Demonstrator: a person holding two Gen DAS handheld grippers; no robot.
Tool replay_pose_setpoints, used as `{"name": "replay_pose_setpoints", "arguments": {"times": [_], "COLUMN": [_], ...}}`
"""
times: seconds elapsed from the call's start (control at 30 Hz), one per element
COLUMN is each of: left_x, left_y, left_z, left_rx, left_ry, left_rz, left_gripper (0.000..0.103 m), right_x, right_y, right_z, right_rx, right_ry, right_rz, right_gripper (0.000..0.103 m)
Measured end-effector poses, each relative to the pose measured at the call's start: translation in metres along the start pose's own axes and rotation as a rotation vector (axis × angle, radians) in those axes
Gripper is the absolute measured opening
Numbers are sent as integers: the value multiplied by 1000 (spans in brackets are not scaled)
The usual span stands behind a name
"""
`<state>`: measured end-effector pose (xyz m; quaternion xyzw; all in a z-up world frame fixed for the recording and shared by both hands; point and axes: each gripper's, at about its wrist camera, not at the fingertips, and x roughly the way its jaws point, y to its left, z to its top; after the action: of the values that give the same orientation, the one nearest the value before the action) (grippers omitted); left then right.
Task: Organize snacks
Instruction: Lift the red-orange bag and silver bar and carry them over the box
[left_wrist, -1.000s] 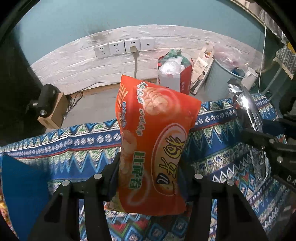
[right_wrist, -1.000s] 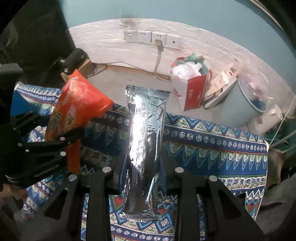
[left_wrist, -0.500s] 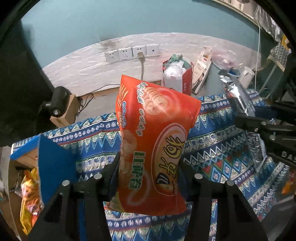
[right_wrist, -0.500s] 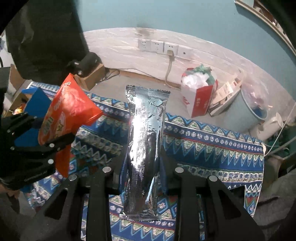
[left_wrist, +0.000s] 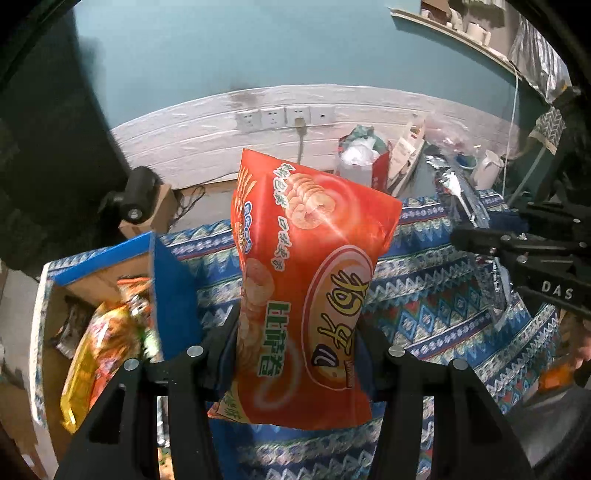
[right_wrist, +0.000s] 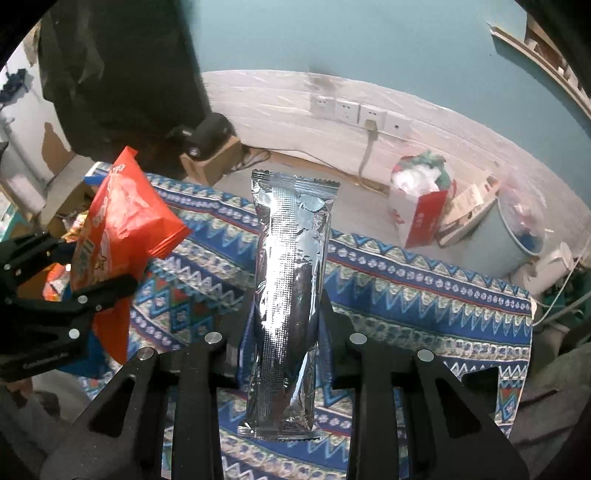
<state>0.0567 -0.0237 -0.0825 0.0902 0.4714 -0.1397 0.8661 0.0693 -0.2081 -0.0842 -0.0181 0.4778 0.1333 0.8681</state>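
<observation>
Orange crisp bag (left_wrist: 306, 295) above patterned cloth's (left_wrist: 436, 295) edge, beside open box (left_wrist: 40, 332).

Each camera is sitting just behind its own claw, looking forward and steeply down along the fingers, so the left claw (left_wrist: 295, 332) with its red bag (left_wrist: 306, 295) and the right claw (right_wrist: 286, 332) with its silver pack (right_wrist: 290, 295) are filling the near foreground. Both views are facing the same patterned cloth (left_wrist: 424, 295), sockets (left_wrist: 284, 116) and teal wall (right_wrist: 369, 44). Each is also catching the other claw at its edge.
</observation>
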Motion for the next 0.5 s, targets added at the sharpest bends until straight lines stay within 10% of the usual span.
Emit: {"name": "replay_pose_setpoints", "arguments": {"times": [0.5], "left_x": [-60], "left_y": [49], "left_z": [-21], "left_rx": [-64], "left_ry": [-85], "left_rz": [54], "left_gripper": [54], "right_x": [-14], "right_y": [67], "right_z": [1], "right_rx": [-73], "right_ry": [-4], "right_rz": [70], "right_gripper": [28]}}
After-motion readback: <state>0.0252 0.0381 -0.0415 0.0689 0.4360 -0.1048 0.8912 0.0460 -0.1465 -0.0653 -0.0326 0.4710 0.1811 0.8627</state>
